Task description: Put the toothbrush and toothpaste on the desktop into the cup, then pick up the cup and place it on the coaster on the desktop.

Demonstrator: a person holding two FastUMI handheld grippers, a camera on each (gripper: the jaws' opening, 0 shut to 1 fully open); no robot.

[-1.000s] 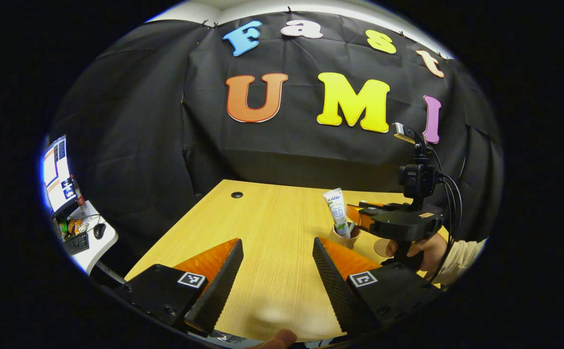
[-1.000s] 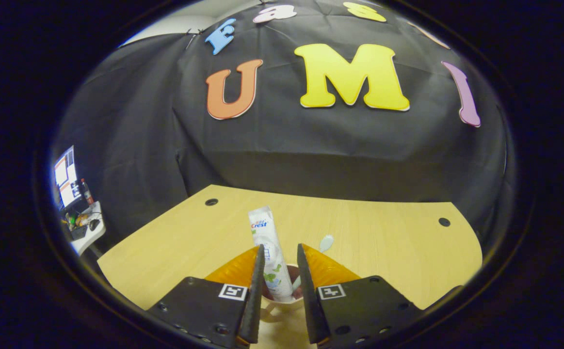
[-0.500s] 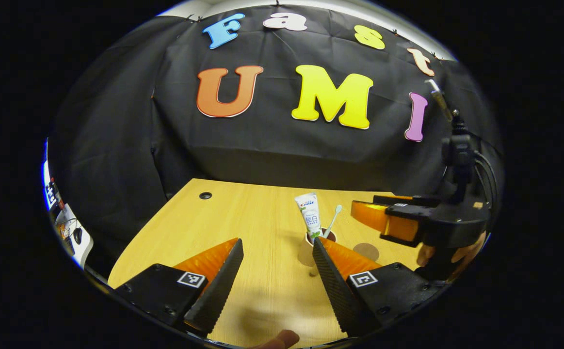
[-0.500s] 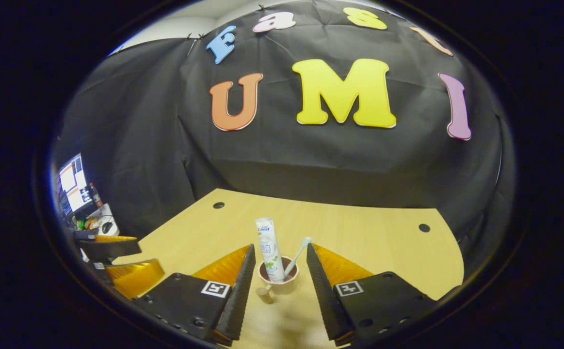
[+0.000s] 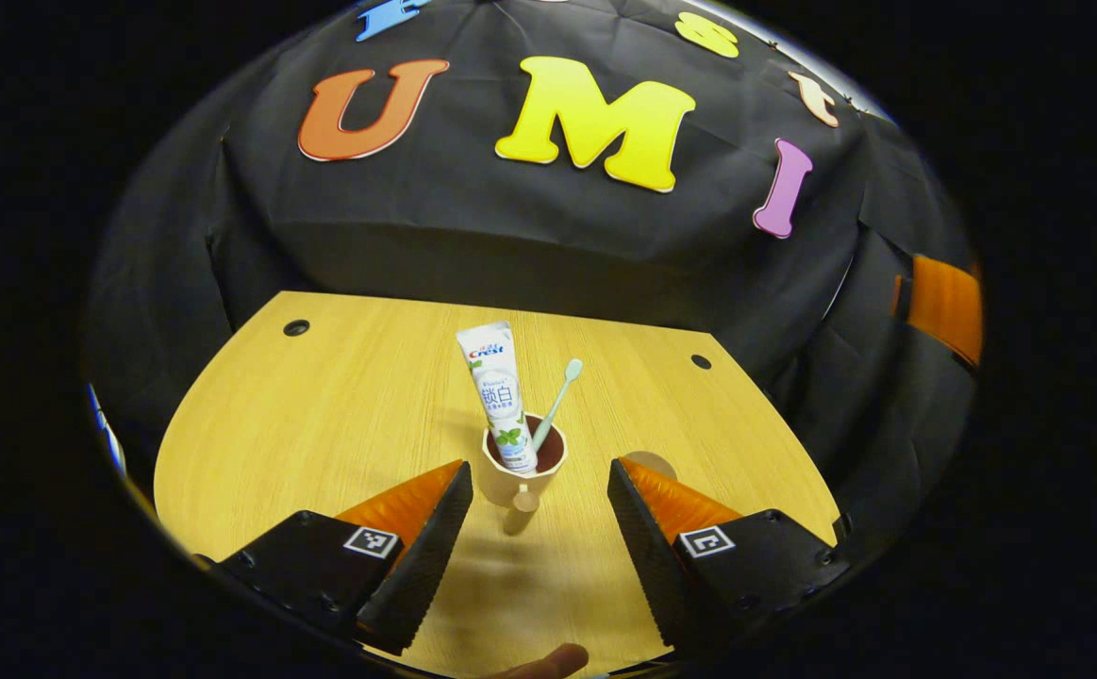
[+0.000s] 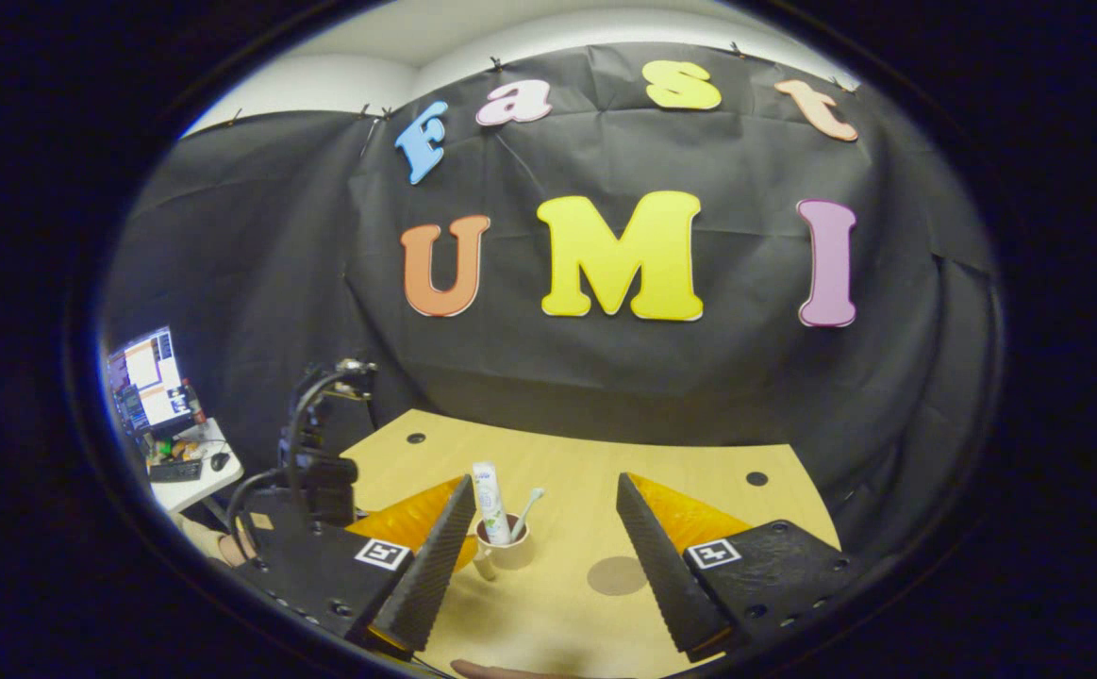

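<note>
On desk (image 5: 322, 424), cup (image 5: 520, 471) now between spread left tongs (image 5: 534, 514); right tongs (image 6: 539, 538) spread, withdrawn.

Cup (image 5: 518, 476): beige, dark inside, upright on the wooden desktop (image 5: 340, 415), handle toward the camera. Toothpaste (image 5: 497, 396): white tube, standing in the cup, leaning left. Toothbrush (image 5: 557, 401): pale, in the cup, leaning right. Coaster (image 6: 616, 575): round, brown, flat, just right of the cup, unoccupied.

I read "Crest" in red and blue at the top of the toothpaste (image 5: 498, 396) tube standing in the cup (image 5: 522, 469). Below that brand name sit two large Chinese characters; the smaller print under them is too fine for me to read.
</note>
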